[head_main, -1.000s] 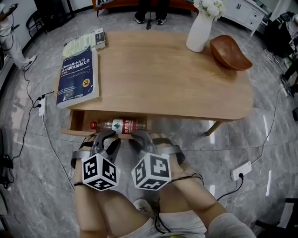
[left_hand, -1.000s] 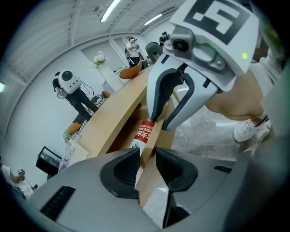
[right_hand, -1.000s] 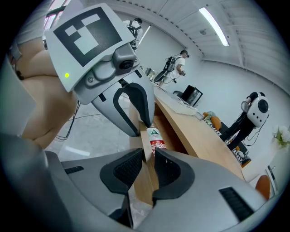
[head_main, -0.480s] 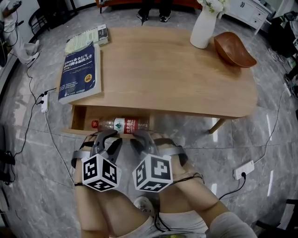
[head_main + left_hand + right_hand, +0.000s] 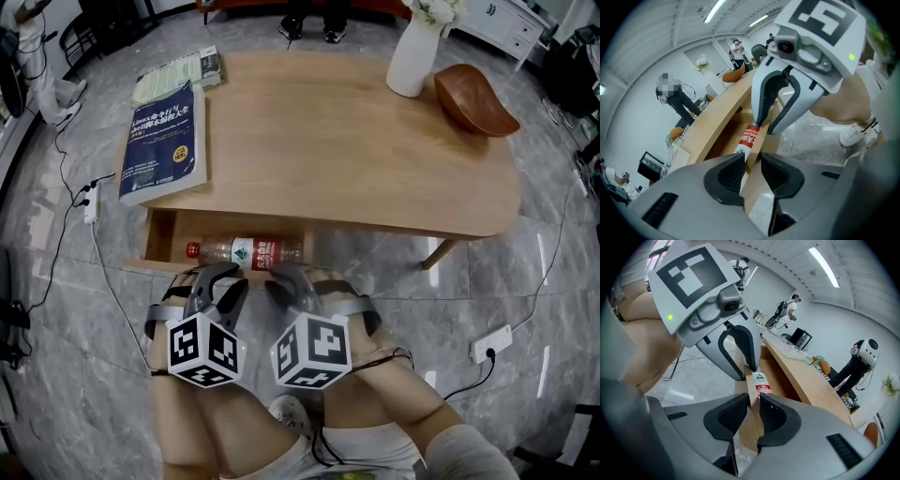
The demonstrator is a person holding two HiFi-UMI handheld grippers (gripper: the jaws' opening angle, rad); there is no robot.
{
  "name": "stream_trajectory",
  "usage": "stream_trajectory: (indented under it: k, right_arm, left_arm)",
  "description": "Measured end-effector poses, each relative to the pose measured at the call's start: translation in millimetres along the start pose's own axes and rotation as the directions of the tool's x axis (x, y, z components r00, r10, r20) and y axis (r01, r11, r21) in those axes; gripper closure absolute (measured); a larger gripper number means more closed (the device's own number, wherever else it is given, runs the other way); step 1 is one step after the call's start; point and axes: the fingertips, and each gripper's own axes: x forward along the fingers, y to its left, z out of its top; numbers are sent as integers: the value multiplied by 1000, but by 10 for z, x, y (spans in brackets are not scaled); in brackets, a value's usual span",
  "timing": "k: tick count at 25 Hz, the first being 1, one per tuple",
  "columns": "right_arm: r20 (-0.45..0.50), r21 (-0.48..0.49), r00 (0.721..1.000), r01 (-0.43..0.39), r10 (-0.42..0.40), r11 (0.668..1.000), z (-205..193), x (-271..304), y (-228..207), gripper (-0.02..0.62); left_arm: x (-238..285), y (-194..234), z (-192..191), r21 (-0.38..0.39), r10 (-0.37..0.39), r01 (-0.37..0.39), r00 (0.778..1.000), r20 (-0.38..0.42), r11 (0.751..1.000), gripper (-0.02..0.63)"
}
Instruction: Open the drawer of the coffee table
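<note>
The wooden coffee table [image 5: 356,141] has its drawer [image 5: 156,240] pulled out at the front left. A clear bottle with a red label [image 5: 246,251] lies on its side inside. My left gripper [image 5: 217,283] and right gripper [image 5: 287,281] sit side by side at the drawer's front panel. In the left gripper view the panel's edge [image 5: 752,190] runs between the pads [image 5: 729,176], which close on it. The right gripper view shows the same panel [image 5: 749,430] clamped between its pads [image 5: 774,417], with the bottle [image 5: 761,383] beyond.
On the tabletop lie a blue book [image 5: 161,142] and a pale booklet [image 5: 178,73] at the left, with a white vase [image 5: 415,56] and a brown wooden bowl [image 5: 473,101] at the right. Power strips [image 5: 91,206] [image 5: 491,343] and cables lie on the grey floor.
</note>
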Motion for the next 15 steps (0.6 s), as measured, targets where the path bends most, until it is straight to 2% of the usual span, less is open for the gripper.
stream_trajectory:
  k: [15]
  right_arm:
    - [-25, 10, 997, -66, 66, 998, 9, -67, 147, 512]
  left_arm:
    - [-97, -127, -33, -12, -46, 46, 999, 19, 999, 494]
